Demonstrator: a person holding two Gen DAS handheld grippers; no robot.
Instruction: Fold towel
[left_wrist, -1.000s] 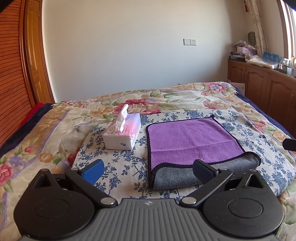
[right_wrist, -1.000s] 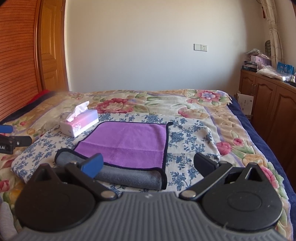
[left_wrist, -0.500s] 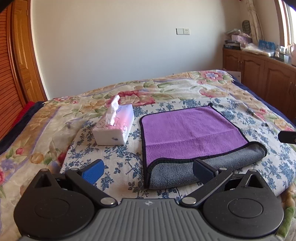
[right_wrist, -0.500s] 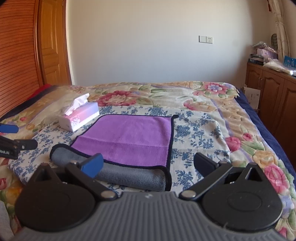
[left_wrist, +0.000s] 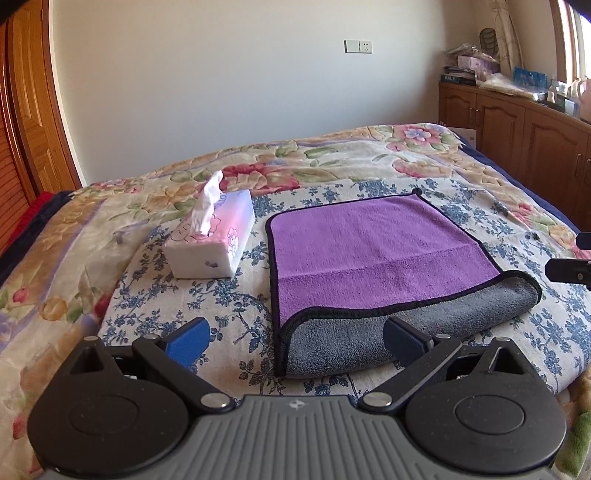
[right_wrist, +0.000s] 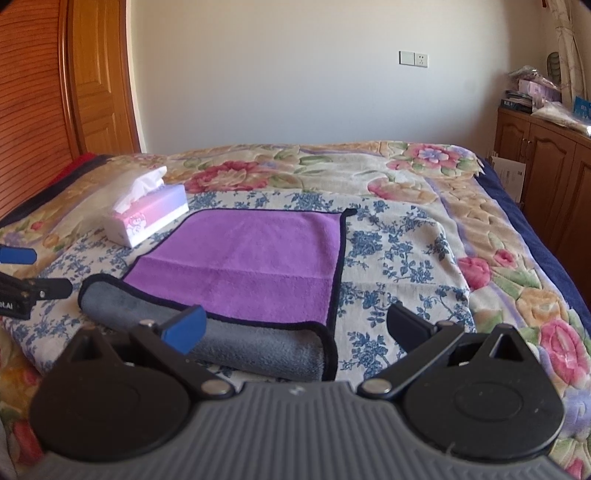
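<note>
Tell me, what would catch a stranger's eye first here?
The purple towel lying on the flowered bed, its near edge rolled over to show a grey underside. To its left sits a tissue box. Both the left tool and the right tool are open, holding nothing.

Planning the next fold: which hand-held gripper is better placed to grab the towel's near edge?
Probably either: the towel's rolled grey edge has one corner between each open pair of fingers, the left hand-held gripper and the right hand-held gripper. Neither touches it.
</note>
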